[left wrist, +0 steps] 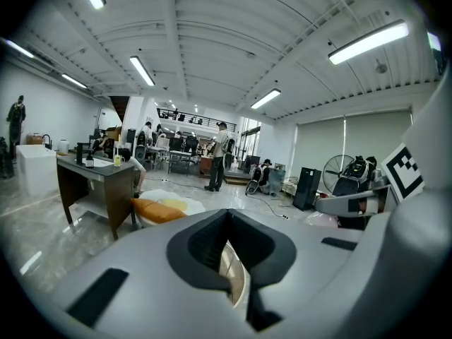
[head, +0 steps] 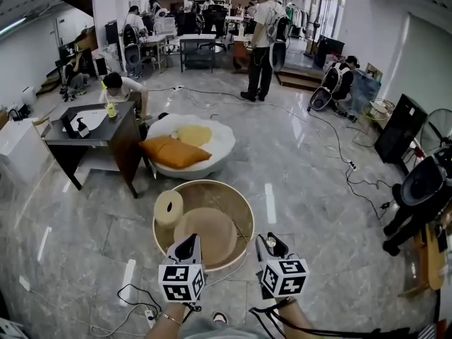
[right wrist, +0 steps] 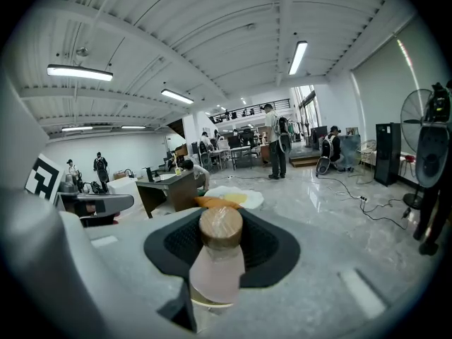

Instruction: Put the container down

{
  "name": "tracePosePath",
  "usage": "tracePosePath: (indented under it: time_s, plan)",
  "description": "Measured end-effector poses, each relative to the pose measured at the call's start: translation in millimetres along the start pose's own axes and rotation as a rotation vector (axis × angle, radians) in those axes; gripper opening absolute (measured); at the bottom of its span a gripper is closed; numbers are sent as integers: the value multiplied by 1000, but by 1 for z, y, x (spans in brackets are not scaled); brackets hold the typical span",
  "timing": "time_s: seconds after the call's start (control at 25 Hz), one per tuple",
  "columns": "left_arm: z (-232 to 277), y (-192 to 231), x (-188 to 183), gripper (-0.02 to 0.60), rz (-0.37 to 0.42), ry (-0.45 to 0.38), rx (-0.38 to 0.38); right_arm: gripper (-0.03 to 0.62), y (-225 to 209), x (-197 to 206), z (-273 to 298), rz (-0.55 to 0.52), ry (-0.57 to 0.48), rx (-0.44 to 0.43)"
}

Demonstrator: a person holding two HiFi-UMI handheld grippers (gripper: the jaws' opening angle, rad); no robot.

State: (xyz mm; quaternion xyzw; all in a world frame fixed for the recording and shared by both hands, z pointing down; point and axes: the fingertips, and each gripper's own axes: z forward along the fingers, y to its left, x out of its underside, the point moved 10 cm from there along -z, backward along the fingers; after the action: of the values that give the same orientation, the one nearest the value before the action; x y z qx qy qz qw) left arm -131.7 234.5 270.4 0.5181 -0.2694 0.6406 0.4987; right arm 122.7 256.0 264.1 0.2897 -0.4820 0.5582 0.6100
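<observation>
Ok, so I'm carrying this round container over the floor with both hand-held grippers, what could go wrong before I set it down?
1. Both grips are on the near side. The left hand-held gripper pinches the thin rim of the container, and the right hand-held gripper holds a brown-topped piece beside it. The far side may sag or slip free.
2. The roll lies loose inside and could shift if the container tilts.

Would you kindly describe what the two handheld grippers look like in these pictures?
The left gripper and the right gripper match. Each has a pale grey moulded body, black jaw pads set in a dark V-shaped recess, and a white cube printed with black square markers. A thin black cable trails near the right one. No sleeves show on the forearms.
</observation>
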Motion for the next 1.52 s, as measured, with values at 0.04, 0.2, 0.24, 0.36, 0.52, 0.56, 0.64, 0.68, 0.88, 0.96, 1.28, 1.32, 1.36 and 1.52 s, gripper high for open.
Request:
tracePosePath:
  time_s: [0.04, 0.2, 0.24, 0.36, 0.52, 0.56, 0.64, 0.68, 0.88, 0.96, 1.28, 1.32, 1.36, 1.52]
  plan:
    - [2, 0, 0, -5, 0, 3, 0, 130, -1, -1, 2, 2, 1, -2]
    - [9, 3, -5, -5, 0, 10, -2, 130, -3, -4, 12, 13, 8, -4]
    - [12, 3, -6, -5, 1, 12, -1, 130, -3, -4, 15, 15, 12, -6]
    - [23, 8, -8, -5, 6, 19, 1, 130, -5, -6, 26, 15, 21, -15]
    - [44, 21, -13, -3, -2, 18, -3, 130, -4, -15, 47, 5, 22, -23]
    - [50, 25, -15, -5, -3, 18, -1, 130, -5, -17, 54, 2, 22, -24]
    - [66, 32, -20, -5, -2, 16, 2, 130, -6, -24, 69, -6, 21, -26]
    - [73, 35, -25, -5, -2, 13, 4, 130, -7, -28, 77, -8, 19, -25]
    - [108, 50, -53, -3, 14, -5, 17, 130, -12, -51, 112, -6, 13, -24]
    - [124, 56, -63, -3, 20, -9, 20, 130, -16, -60, 127, -2, 6, -22]
    - [186, 89, -88, -4, 15, -11, 41, 130, -26, -85, 190, 2, 8, 6]
    - [193, 94, -89, -5, 12, -9, 43, 130, -26, -88, 198, 2, 8, 9]
    - [200, 99, -91, -5, 9, -6, 46, 130, -25, -92, 205, 2, 6, 12]
    - [224, 113, -96, -5, 4, 13, 53, 130, -26, -105, 226, -1, -9, 15]
